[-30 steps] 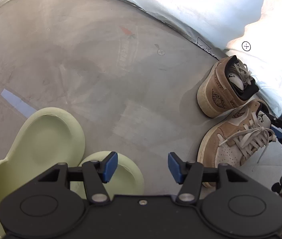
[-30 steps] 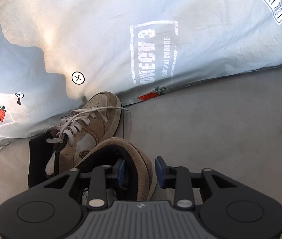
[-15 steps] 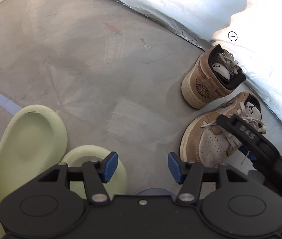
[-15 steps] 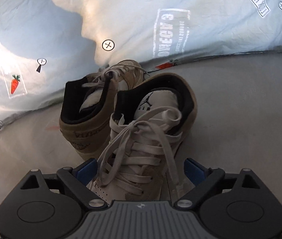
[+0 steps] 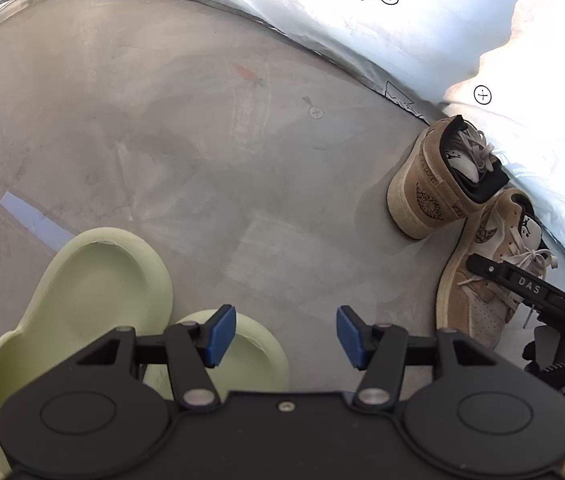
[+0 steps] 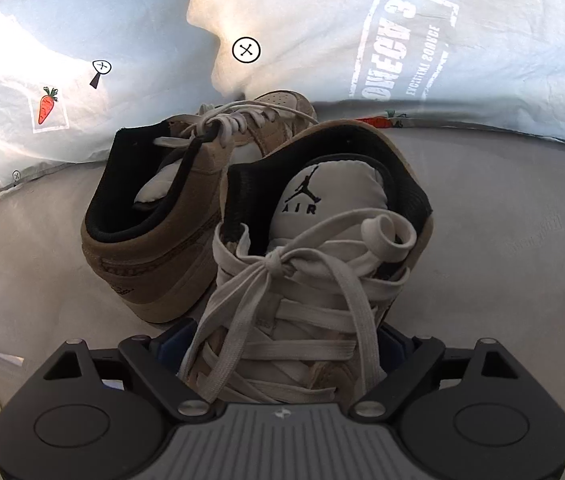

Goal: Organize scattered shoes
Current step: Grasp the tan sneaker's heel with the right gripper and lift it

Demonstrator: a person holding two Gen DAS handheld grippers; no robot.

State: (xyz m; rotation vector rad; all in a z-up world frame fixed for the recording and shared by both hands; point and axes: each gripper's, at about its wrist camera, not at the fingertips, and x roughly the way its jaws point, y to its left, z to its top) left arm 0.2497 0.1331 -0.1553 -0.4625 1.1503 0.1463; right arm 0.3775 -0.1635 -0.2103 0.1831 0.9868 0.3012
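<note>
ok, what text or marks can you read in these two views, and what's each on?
"AIR", under a jumping-figure logo: tongue of the near sneaker.
"DAS": a finger of the right gripper, whose jaws have just been closing with that sneaker between them.
"3": end of a stamp on the sheet; its other words are too distorted to read.

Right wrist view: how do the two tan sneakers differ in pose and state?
Direction: the near sneaker points its toe toward the camera, while the far sneaker points its toe at the printed sheet.
Grip: the near sneaker sits between the jaws of the right gripper, which have just been closing; the far sneaker is free.
Both are tan with white laces and black collars, and stand upright side by side.
</note>
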